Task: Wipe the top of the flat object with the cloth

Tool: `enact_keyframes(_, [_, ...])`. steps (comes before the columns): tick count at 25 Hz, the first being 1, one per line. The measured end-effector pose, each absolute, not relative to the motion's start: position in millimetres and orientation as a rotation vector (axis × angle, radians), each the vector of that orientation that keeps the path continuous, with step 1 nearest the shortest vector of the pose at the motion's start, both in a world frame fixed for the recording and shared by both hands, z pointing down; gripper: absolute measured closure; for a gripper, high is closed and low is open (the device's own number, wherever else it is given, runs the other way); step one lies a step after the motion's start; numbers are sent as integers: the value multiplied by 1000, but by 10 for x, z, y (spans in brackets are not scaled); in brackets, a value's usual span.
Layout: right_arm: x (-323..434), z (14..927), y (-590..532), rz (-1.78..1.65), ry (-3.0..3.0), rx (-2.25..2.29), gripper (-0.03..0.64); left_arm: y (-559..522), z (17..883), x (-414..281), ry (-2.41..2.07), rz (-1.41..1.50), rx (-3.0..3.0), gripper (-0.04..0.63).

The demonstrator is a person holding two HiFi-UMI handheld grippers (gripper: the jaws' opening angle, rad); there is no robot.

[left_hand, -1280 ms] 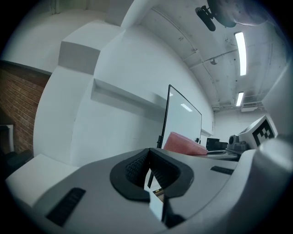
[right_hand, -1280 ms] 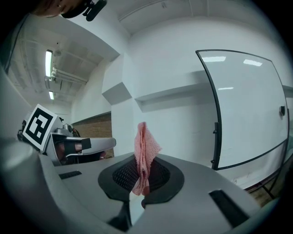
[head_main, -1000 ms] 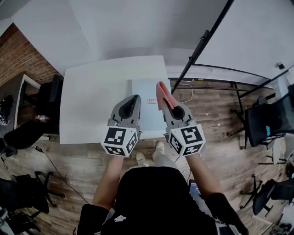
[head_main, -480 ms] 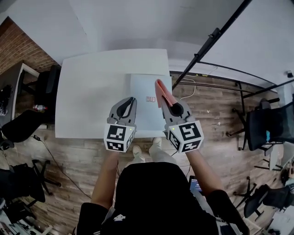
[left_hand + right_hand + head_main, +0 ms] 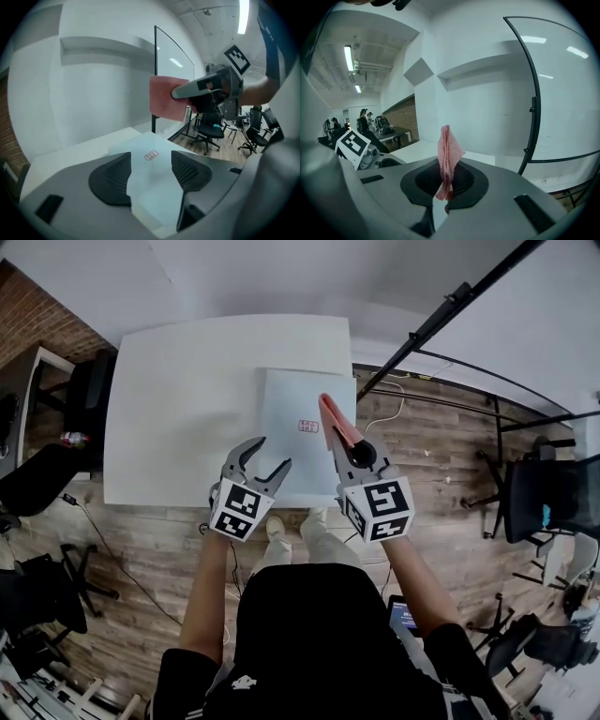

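Observation:
A flat pale blue-white board (image 5: 300, 432) with a small red label lies at the right near part of the white table (image 5: 187, 399). My left gripper (image 5: 269, 455) hovers over the board's near left edge, its jaws opening with nothing between them; the left gripper view shows the board (image 5: 150, 168) through the gap. My right gripper (image 5: 337, 432) is shut on a pink cloth (image 5: 335, 424) over the board's right edge. In the right gripper view the cloth (image 5: 448, 159) stands pinched upright. The cloth (image 5: 166, 96) also hangs in the left gripper view.
A black metal frame (image 5: 441, 315) slants beside the table's right side. Office chairs (image 5: 539, 498) stand on the wooden floor to the right, and a dark desk with a chair (image 5: 56, 418) on the left. The person's feet (image 5: 300, 531) are at the table's near edge.
The left gripper's jaws have opened; they were shut in both earlier frames. Both grippers have drawn back slightly toward the table's near edge, the right still holding the cloth.

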State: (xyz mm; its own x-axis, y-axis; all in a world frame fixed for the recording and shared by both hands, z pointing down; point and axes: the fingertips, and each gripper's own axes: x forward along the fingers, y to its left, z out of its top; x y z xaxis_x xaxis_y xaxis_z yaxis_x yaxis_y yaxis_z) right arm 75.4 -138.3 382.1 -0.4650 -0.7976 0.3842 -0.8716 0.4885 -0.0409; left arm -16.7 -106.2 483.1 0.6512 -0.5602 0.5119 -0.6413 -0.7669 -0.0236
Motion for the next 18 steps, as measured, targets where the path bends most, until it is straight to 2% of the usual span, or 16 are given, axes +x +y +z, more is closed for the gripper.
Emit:
enact_keyframes(3, [719,3922,-1386,335,-2409,1388,572,-895,5125,-174,-902,847,2684,285])
enact_keyframes(7, [690,4060,-1366,345,-2394,1361,572,-811,5335,-181,-829,877,2642,241])
enact_keyframes(18, [710,4461,-1305,382,-2335,1329,573,-752,5838,-69,-704,1021,2606,225])
